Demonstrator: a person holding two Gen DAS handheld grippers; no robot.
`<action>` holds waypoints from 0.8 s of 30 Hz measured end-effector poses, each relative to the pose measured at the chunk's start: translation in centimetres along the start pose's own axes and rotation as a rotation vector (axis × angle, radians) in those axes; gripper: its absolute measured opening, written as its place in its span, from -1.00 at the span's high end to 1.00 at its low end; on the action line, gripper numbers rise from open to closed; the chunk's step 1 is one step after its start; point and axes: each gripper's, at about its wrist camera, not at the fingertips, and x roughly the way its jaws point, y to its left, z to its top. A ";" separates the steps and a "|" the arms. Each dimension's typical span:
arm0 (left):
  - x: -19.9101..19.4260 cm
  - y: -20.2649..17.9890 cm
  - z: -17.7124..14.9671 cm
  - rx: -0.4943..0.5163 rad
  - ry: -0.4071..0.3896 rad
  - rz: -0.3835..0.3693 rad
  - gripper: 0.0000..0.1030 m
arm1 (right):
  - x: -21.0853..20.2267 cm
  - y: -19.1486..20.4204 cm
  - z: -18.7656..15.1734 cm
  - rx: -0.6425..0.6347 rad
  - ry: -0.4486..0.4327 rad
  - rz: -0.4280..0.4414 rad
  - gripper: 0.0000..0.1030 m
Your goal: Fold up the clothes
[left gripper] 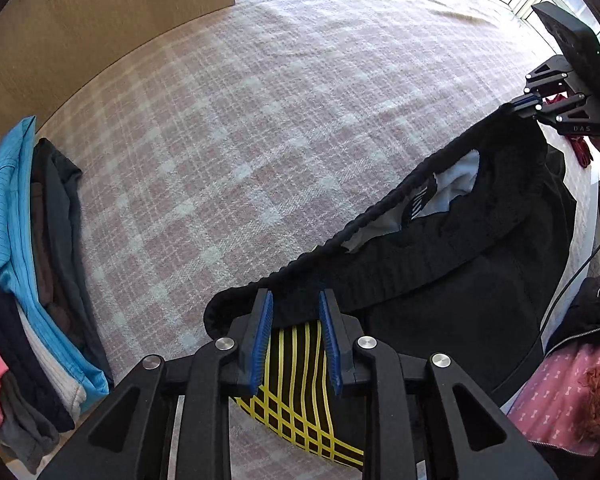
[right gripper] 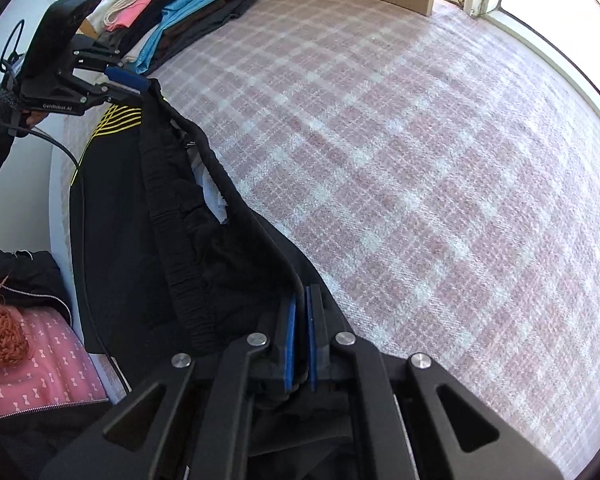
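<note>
Black shorts [left gripper: 452,252] with an elastic waistband and yellow stripes hang stretched between my two grippers above a pink plaid bed. My left gripper [left gripper: 296,308] has its blue pads apart, with the waistband end lying across and between the pads. In the right wrist view the left gripper [right gripper: 140,84] meets the waistband corner. My right gripper [right gripper: 301,304] is shut on the other end of the waistband [right gripper: 220,184]; it also shows in the left wrist view [left gripper: 520,106].
The pink plaid bedspread [left gripper: 260,120] spreads wide ahead. A stack of folded clothes [left gripper: 28,248], blue, black, grey and pink, lies at the bed's left edge by a wooden headboard [left gripper: 80,20]. Loose pink and black garments [left gripper: 572,380] lie at the right. Windows are beyond.
</note>
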 end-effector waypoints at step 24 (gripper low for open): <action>2.5 -3.6 5.0 0.435 0.120 0.082 0.68 | 1.8 -10.3 2.4 0.370 0.072 0.012 0.90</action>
